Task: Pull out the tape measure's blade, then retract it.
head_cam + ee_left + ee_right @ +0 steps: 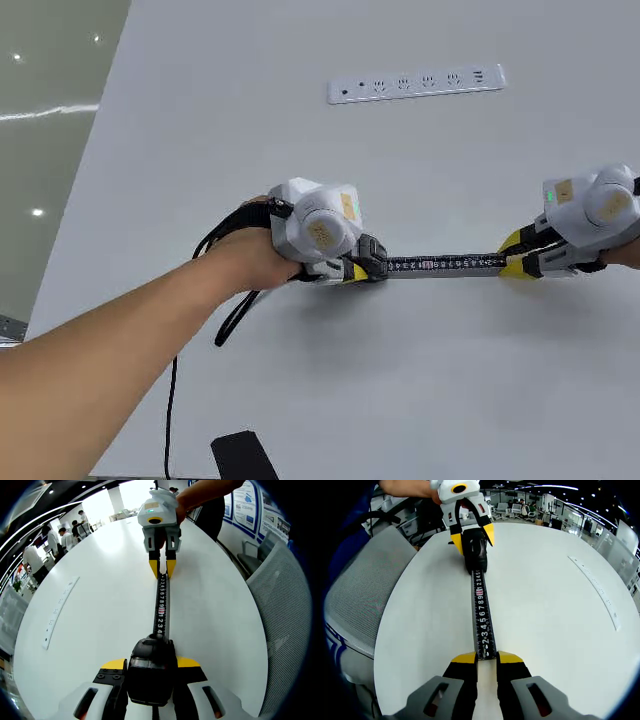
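Clamping the tape measure [369,258], the left gripper [362,268] should hold firm while the right gripper [516,256], pinching its blade [445,264], pulls level.

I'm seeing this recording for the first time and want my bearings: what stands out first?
A black tape measure blade runs straight over the white table, its numbers showing. The left gripper clamps the black tape measure case at one end, and the right gripper pinches the blade's tip at the other. A white power strip lies farther back on the table.
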`<action>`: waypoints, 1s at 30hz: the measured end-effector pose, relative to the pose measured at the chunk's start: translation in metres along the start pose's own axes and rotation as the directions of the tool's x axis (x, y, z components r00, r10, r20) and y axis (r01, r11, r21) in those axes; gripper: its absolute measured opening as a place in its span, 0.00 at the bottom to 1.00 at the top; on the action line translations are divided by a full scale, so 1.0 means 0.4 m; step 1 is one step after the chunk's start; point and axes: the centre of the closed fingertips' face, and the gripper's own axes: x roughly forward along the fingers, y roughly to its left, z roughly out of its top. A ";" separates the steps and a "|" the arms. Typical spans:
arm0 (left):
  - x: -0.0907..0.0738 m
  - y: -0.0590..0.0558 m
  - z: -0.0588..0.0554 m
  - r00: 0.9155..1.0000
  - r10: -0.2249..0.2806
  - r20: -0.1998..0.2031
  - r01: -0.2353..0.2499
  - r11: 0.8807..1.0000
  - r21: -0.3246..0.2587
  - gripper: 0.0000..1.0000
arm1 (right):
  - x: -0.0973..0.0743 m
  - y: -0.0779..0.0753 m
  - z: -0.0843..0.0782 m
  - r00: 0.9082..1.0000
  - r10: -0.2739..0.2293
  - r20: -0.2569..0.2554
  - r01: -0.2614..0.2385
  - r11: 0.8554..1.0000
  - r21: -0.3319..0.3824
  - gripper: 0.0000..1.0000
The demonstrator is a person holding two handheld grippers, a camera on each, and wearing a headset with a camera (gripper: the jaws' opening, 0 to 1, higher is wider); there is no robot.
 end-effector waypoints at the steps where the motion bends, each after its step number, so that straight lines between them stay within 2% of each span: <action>1: 0.000 0.000 0.000 1.000 0.000 0.000 0.000 1.000 0.001 0.31 | -0.002 0.001 -0.003 1.000 0.000 -0.001 0.000 1.000 0.004 0.09; 30: -0.002 -0.001 0.000 1.000 -0.002 -0.002 0.002 1.000 0.004 0.31 | -0.056 -0.025 -0.085 0.999 -0.009 -0.035 0.010 0.999 0.035 0.08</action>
